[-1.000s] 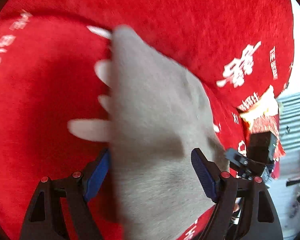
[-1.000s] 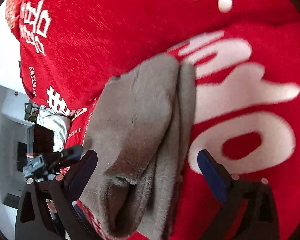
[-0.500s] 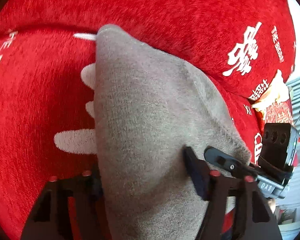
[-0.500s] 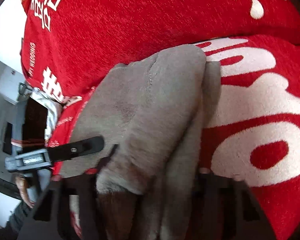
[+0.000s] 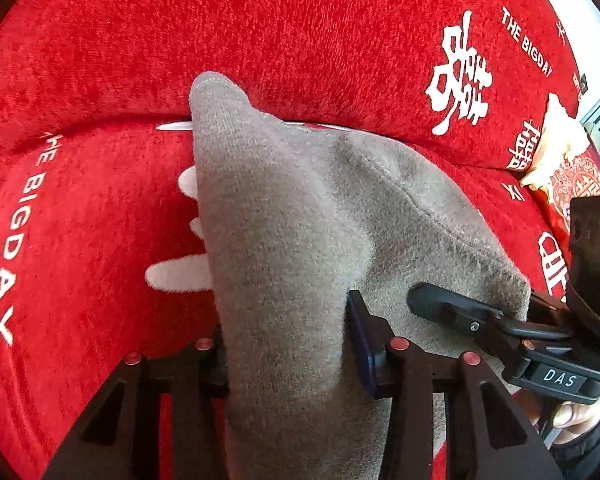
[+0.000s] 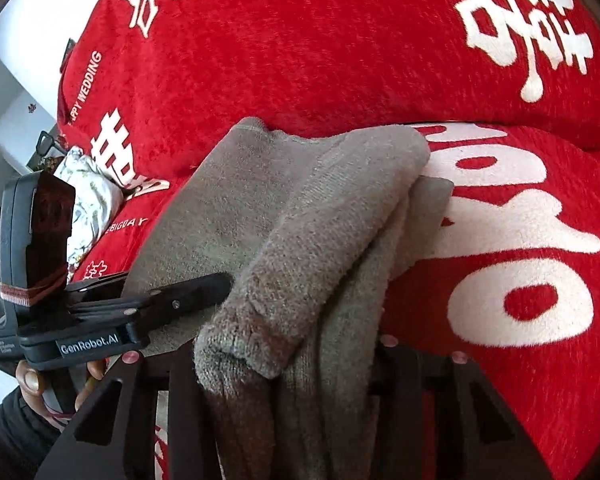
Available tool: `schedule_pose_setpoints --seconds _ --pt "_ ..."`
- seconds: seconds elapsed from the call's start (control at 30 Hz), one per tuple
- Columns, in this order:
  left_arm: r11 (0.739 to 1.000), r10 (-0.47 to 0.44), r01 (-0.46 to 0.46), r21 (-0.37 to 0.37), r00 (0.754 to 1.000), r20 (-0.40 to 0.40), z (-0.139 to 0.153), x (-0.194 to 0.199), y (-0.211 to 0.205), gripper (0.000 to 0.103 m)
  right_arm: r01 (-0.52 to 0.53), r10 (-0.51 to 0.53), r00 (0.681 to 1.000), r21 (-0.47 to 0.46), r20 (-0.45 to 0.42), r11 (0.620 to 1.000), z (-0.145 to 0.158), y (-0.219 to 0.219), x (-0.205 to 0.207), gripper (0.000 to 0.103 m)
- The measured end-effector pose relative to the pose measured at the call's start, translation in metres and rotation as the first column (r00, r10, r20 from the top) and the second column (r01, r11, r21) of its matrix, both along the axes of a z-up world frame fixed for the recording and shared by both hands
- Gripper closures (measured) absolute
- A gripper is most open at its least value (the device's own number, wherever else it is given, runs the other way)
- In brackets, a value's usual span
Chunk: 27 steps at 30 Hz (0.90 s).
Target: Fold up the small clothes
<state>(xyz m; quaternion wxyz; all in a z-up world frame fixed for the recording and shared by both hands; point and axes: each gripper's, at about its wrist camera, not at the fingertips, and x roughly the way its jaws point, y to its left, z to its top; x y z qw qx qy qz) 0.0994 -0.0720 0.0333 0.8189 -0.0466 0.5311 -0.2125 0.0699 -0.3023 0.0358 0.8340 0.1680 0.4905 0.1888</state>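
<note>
Both grippers point steeply down at the red plush sofa cover [image 5: 300, 32] printed with white lettering. The left gripper [image 5: 286, 344] has just been closing; its jaws now pinch one corner of the grey-brown knitted fleece garment [image 5: 284, 220]. The right gripper [image 6: 284, 364], also just closing, clamps the bunched adjacent corner. The garment drapes between them onto the seat, partly lifted.

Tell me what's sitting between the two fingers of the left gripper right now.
The grey knit garment: in the left wrist view a bunched fold of it fills the left gripper, whose jaws have just been closing onto it. Nothing else lies there.
</note>
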Motion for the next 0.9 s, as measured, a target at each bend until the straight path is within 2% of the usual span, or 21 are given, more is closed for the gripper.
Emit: schedule_pose_setpoints --seconds 0.47,0.9 --pt "0.999 0.013 -0.015 0.033 0.998 0.054 0.008 -0.051 0.028 0.058 -0.032 0.033 0.999 -0.039 0.028 0.999 0.010 0.035 -0.036 0.058" --pt "0.999 0.036 -0.038 0.027 0.997 0.066 0.009 -0.086 0.055 0.058 -0.069 0.072 0.996 -0.076 0.046 0.995 0.017 0.068 -0.065 0.059"
